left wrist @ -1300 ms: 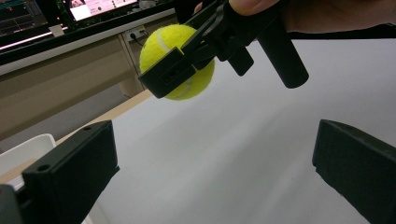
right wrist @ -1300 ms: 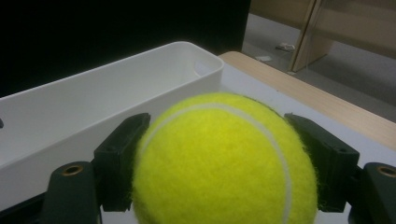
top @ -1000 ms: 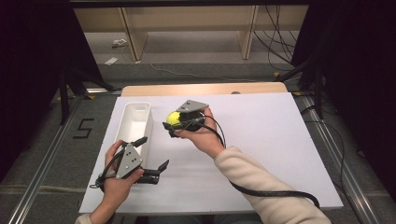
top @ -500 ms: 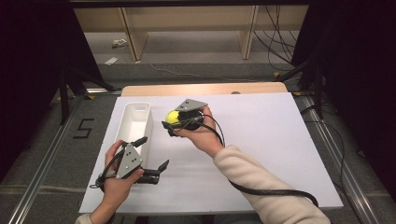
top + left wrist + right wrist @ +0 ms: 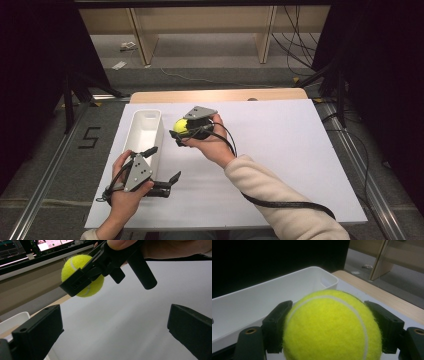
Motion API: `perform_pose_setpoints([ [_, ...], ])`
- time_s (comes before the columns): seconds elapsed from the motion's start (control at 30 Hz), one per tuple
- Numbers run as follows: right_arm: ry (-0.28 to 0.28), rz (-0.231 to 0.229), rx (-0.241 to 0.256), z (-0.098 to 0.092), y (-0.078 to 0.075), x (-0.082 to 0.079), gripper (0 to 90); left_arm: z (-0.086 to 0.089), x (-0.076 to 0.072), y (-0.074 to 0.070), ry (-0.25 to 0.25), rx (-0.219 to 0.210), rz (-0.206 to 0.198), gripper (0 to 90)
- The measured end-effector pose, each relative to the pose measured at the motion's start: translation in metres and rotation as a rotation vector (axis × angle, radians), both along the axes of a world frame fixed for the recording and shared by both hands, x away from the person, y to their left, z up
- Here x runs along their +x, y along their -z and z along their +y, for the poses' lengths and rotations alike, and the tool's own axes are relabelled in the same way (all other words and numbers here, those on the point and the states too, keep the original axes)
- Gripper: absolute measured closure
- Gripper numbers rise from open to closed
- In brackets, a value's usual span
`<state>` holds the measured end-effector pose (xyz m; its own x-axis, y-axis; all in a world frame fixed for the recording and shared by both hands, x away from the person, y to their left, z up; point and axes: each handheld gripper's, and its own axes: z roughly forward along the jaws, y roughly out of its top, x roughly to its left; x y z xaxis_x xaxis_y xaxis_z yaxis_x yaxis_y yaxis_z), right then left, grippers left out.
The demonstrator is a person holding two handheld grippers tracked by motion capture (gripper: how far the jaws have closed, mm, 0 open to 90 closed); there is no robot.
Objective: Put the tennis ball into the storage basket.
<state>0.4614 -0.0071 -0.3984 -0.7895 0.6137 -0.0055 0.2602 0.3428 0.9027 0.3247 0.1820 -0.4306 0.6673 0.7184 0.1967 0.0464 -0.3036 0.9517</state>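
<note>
A yellow tennis ball (image 5: pixel 180 125) hangs above the white table sheet, just right of a long white bin (image 5: pixel 145 131). My right gripper (image 5: pixel 182 131) is shut on the tennis ball (image 5: pixel 332 326), and the bin (image 5: pixel 272 295) lies directly behind it. The left gripper (image 5: pixel 162 164) stands open near the table's front left, by the bin's near end, with nothing between its jaws. In the left gripper view, its own gripper (image 5: pixel 115 332) points up at the held ball (image 5: pixel 83 275), which is well beyond its jaws.
The white sheet (image 5: pixel 290 150) covers the table, with a wooden strip (image 5: pixel 215 95) along the far edge. Cables trail from both grippers. Wooden shelf legs (image 5: pixel 265 35) stand on the floor behind, and a "5" mark (image 5: pixel 89 137) lies at left.
</note>
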Motion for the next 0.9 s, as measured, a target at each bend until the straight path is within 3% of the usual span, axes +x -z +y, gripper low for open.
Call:
perform_pose_setpoints([
  [0.9, -0.023, -0.008, 0.009, 0.022, -0.006, 0.002, 26.4, -0.001, 0.000, 0.000, 0.004, 0.003, 0.001, 0.0],
])
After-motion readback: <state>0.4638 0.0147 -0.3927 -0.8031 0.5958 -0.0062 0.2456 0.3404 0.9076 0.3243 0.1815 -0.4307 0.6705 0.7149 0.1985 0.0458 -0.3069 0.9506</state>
